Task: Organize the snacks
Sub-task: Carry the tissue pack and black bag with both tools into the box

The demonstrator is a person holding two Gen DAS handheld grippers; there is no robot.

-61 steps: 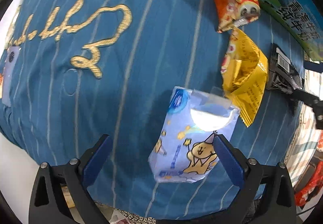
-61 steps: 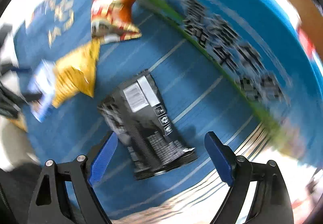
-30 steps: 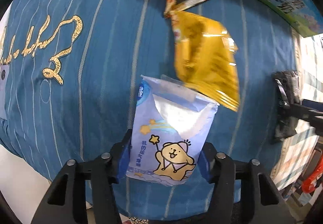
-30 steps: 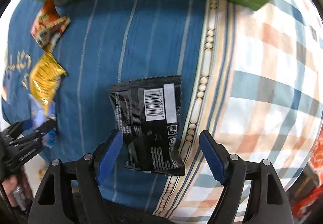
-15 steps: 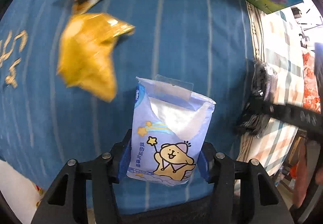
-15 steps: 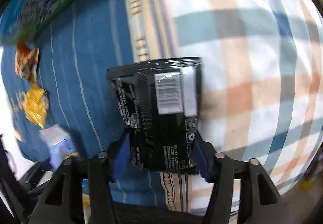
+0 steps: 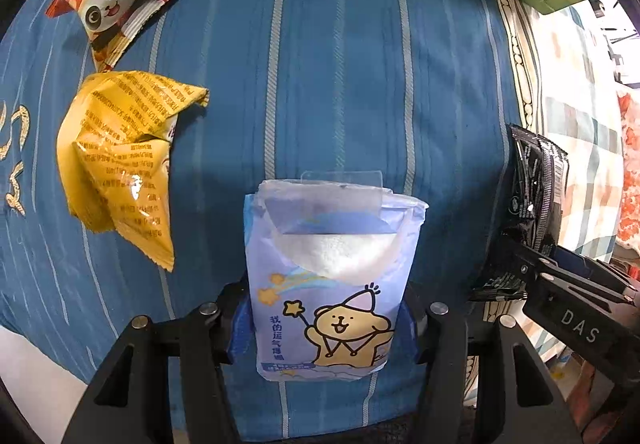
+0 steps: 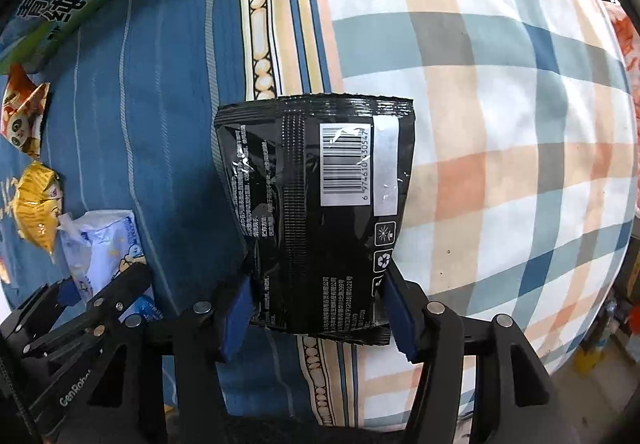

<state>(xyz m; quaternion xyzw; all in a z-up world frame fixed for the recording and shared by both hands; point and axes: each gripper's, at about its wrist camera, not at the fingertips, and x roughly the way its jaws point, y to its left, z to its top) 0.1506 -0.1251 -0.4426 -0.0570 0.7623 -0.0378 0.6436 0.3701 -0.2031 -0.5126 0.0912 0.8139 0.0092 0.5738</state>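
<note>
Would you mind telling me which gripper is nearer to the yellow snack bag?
Left. The left gripper, clamped on the light blue packet, is just beside the yellow snack bag. The right gripper, closing on the black packet, is farther off.

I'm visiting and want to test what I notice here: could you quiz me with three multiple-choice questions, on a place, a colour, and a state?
1. Where is the yellow packet?
A. On the blue striped cloth
B. On the plaid cloth
C. In a gripper

2. What colour is the packet with the barcode?
A. Red
B. Black
C. White

3. What sits in the left gripper?
A. Nothing
B. The panda packet
C. The bear pouch

Answers: A, it lies on the stripes; B, black foil; C, the pouch sits between the pads.
</note>
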